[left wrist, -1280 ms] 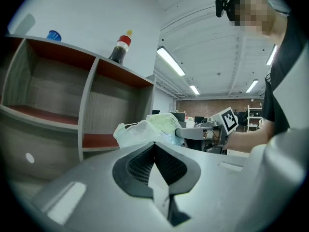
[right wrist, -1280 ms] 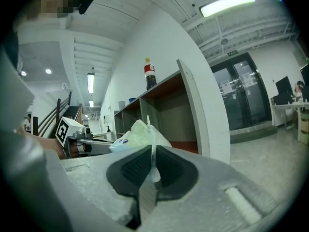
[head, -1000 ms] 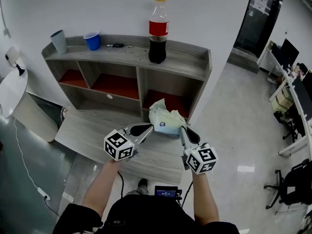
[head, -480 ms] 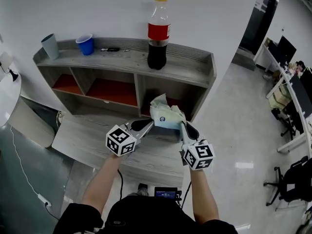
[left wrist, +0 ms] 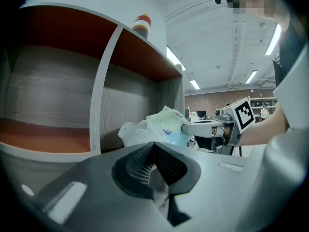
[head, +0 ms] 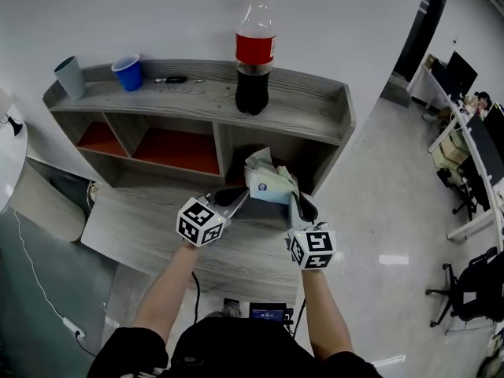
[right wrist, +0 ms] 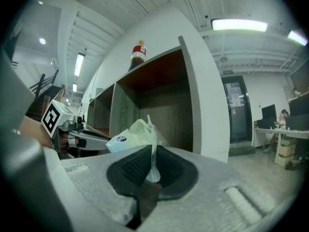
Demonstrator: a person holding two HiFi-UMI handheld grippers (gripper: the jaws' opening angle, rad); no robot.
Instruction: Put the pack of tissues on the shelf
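Tissue pack (head: 266, 181) raised nearer shelf (head: 315, 110), right claw (head: 296, 200) pinching its wrapper

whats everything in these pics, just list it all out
shelf: one, grey wood with red inside, on the desk by the wall
desk: one, grey wood, under the shelf
cola bottle: one, dark drink, red label, yellow cap, upright on the shelf top
blue cup: one, blue, shelf top, left part
grey cup: one, grey-blue, shelf top, far left
pen: one, black, lying right of the blue cup
pack of tissues: one, white and pale green, held up before the right compartment
office chair: one, black, far right
left hand-held gripper: one, jaws together, tip at the pack's left side
right hand-held gripper: one, pinching the pack's wrapper
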